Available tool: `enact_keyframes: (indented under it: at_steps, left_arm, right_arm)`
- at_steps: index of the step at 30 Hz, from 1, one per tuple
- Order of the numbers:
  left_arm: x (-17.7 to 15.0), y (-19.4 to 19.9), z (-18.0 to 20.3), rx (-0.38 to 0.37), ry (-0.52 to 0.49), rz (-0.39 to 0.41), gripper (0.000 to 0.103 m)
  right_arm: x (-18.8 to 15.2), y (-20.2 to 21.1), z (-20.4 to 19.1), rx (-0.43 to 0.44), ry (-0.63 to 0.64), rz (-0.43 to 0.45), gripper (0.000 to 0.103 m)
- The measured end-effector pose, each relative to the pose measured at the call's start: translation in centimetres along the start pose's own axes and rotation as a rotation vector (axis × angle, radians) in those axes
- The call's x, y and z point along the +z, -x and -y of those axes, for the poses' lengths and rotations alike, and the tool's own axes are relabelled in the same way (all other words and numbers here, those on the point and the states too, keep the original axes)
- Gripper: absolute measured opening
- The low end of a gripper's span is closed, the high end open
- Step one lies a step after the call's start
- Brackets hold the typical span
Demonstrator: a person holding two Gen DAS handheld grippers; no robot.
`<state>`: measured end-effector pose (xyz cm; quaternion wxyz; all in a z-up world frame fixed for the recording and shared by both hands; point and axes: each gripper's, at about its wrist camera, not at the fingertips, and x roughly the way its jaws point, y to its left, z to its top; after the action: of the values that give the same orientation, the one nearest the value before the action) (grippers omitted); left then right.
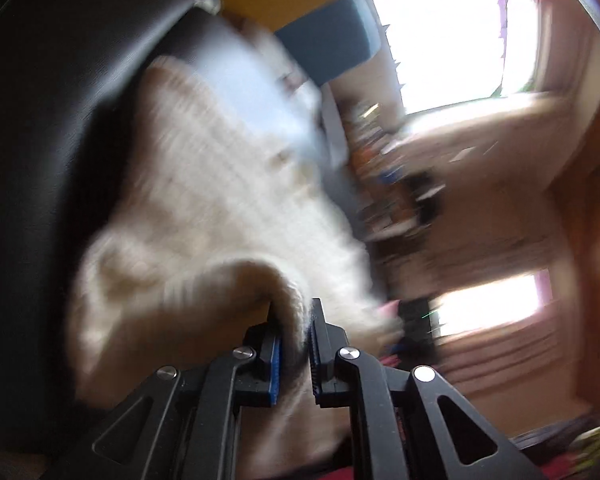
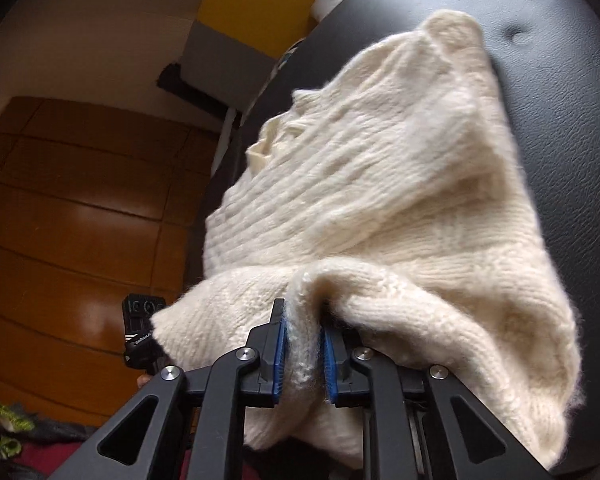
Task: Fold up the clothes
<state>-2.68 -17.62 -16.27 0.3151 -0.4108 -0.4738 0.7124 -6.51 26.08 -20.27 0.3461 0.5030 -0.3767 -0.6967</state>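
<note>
A cream knitted sweater [image 2: 380, 184] lies partly on a black leather surface [image 2: 560, 120], its near edge lifted. My right gripper [image 2: 303, 344] is shut on a thick fold of that edge, wool bulging between the blue pads [image 2: 280, 356]. The other gripper's body [image 2: 140, 332] shows at the sweater's left corner. In the left wrist view, which is blurred, the sweater [image 1: 220, 200] stretches away over the black surface [image 1: 40, 160], and my left gripper [image 1: 294, 344] is shut on a fold of its edge.
A wooden floor [image 2: 80, 220] lies left of the black surface. A yellow and grey cushion [image 2: 252, 12] sits beyond it. In the left wrist view, bright windows [image 1: 452, 40] and cluttered shelves [image 1: 396, 184] are on the right. Coloured fabric [image 2: 4, 432] lies at the lower left.
</note>
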Motion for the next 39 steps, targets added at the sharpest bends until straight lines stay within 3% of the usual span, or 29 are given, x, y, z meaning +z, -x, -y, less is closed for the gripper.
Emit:
enact_keyframes:
  at_steps: [3, 4, 5, 6, 7, 9, 12, 13, 14, 16, 19, 25, 28, 31, 33, 35, 37, 39]
  left_arm:
    - [3.1, 1.0, -2.2, -0.116, 0.194, 0.145, 0.018]
    - [3.8, 1.2, -3.5, -0.109, 0.269, 0.18, 0.021]
    - [4.5, 1.4, -4.8, -0.078, 0.338, 0.217, 0.022]
    - [4.9, 1.6, -5.6, -0.052, 0.379, 0.24, 0.022]
    - [5.0, 1.8, -6.1, -0.029, 0.394, 0.252, 0.022]
    - [4.9, 2.2, -6.7, 0.008, 0.408, 0.267, 0.023]
    - [3.6, 2.5, -5.7, 0.071, 0.347, 0.236, 0.027]
    - [3.2, 2.6, -5.5, 0.089, 0.327, 0.217, 0.027]
    - [2.9, 2.7, -5.4, 0.095, 0.311, 0.196, 0.028]
    - [1.8, 2.7, -5.0, 0.069, 0.291, 0.16, 0.03]
    - [0.7, 2.7, -4.0, 0.027, 0.25, 0.141, 0.035]
    - [1.4, 0.8, -3.1, 0.022, 0.224, 0.089, 0.039]
    - [2.3, 0.2, -2.1, -0.005, 0.208, 0.089, 0.04]
    - [3.1, 0.8, -1.1, -0.026, 0.187, 0.16, 0.04]
    - [3.7, 1.4, -0.1, 0.014, 0.149, 0.207, 0.04]
    - [4.3, 1.9, 0.9, 0.082, 0.094, 0.243, 0.04]
    - [4.5, 2.4, 2.5, 0.244, -0.034, 0.259, 0.04]
    - [4.0, 3.0, 3.6, 0.453, -0.18, 0.261, 0.04]
  right_arm:
    - [1.5, 1.4, 0.1, 0.127, -0.056, 0.128, 0.019]
    - [2.2, 1.8, 0.7, 0.152, -0.097, 0.194, 0.026]
    - [2.7, 1.8, 1.7, 0.148, -0.157, 0.244, 0.046]
    - [3.4, 1.5, 2.6, 0.131, -0.212, 0.266, 0.05]
    - [4.0, 1.2, 3.2, 0.123, -0.237, 0.278, 0.042]
    - [4.7, 1.2, 3.0, 0.117, -0.221, 0.3, 0.045]
    - [5.1, 1.3, 2.1, 0.142, -0.206, 0.296, 0.066]
    - [5.1, 1.3, 1.5, 0.157, -0.191, 0.298, 0.078]
    - [5.1, 1.1, 1.0, 0.176, -0.178, 0.299, 0.089]
    - [5.1, 0.8, 0.2, 0.212, -0.171, 0.277, 0.1]
    - [4.1, 1.0, -0.2, 0.234, -0.177, 0.197, 0.103]
    - [0.4, 0.5, -1.4, 0.208, -0.126, 0.074, 0.103]
    - [1.0, -1.2, -2.6, 0.146, -0.081, 0.047, 0.103]
    - [2.5, -1.2, -4.0, 0.159, -0.019, 0.094, 0.103]
    - [4.5, -1.2, -5.0, 0.217, 0.002, 0.194, 0.103]
    - [6.4, -0.8, -5.3, 0.219, -0.011, 0.287, 0.103]
    - [7.7, -0.6, -5.6, 0.197, -0.021, 0.344, 0.103]
    - [8.2, -1.0, -6.3, 0.177, -0.017, 0.365, 0.103]
